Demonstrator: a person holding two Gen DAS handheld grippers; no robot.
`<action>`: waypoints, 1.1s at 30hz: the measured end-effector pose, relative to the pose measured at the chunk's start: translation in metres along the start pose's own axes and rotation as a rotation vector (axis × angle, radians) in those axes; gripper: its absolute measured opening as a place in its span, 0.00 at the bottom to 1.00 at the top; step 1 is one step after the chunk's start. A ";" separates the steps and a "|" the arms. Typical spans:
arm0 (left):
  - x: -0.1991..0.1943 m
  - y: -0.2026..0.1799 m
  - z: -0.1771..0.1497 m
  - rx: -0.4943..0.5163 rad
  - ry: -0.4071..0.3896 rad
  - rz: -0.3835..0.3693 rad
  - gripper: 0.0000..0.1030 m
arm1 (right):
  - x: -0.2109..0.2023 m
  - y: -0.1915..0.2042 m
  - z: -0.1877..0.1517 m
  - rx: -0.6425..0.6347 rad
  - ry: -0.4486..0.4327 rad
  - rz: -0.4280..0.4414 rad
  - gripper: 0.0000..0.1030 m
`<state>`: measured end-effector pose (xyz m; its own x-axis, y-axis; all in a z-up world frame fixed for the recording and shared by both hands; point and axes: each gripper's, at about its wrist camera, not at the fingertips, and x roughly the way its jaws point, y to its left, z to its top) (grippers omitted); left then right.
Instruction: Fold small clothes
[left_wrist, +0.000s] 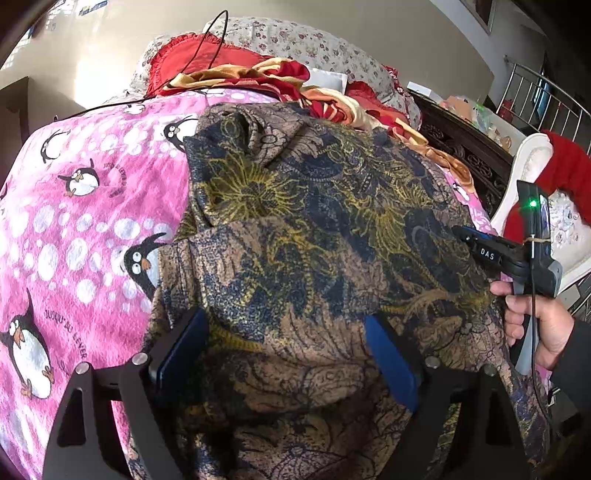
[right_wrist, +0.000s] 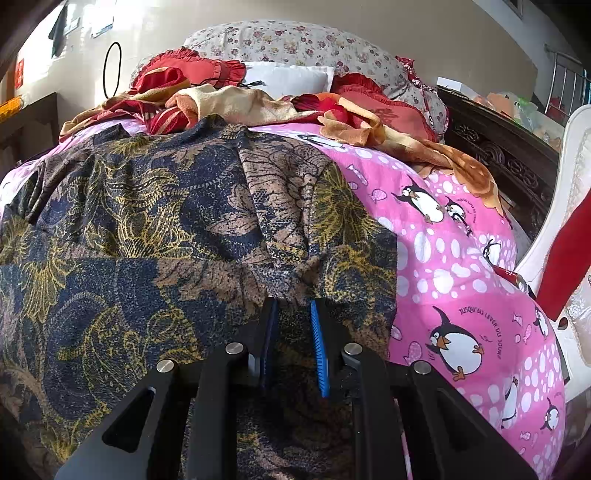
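A dark blue, tan and yellow patterned garment (left_wrist: 314, 229) lies spread on a pink penguin bedsheet (left_wrist: 74, 221). My left gripper (left_wrist: 288, 321) is open, its blue pads (left_wrist: 388, 354) wide apart over the garment's near part. My right gripper (right_wrist: 293, 306) is shut on a bunched fold of the same garment (right_wrist: 184, 221) near its right edge. The right gripper also shows in the left wrist view (left_wrist: 491, 254), held by a hand at the garment's right side. The pink sheet (right_wrist: 461, 258) lies bare to the right.
Red and orange blankets (right_wrist: 240, 107) and floral pillows (right_wrist: 295, 40) pile at the head of the bed. A dark carved headboard (right_wrist: 509, 155), a white chair (right_wrist: 569, 206) with red cloth and a metal railing (left_wrist: 546, 96) stand to the right. A black cable (left_wrist: 207, 48) loops above.
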<state>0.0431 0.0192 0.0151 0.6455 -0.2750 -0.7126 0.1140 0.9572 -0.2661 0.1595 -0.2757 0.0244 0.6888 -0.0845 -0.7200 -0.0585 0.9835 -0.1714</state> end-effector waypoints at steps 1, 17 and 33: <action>0.000 0.000 0.000 0.001 0.000 0.001 0.88 | 0.000 -0.001 0.000 0.000 0.000 0.002 0.26; 0.004 -0.007 0.001 0.038 0.012 0.053 0.88 | -0.003 -0.003 0.000 0.010 -0.005 0.010 0.26; 0.010 -0.011 0.002 0.059 0.025 0.069 0.91 | -0.005 -0.013 -0.004 0.062 -0.017 0.078 0.27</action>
<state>0.0498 0.0063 0.0127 0.6347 -0.2093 -0.7439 0.1144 0.9775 -0.1774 0.1540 -0.2885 0.0282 0.6962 -0.0049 -0.7178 -0.0683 0.9950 -0.0731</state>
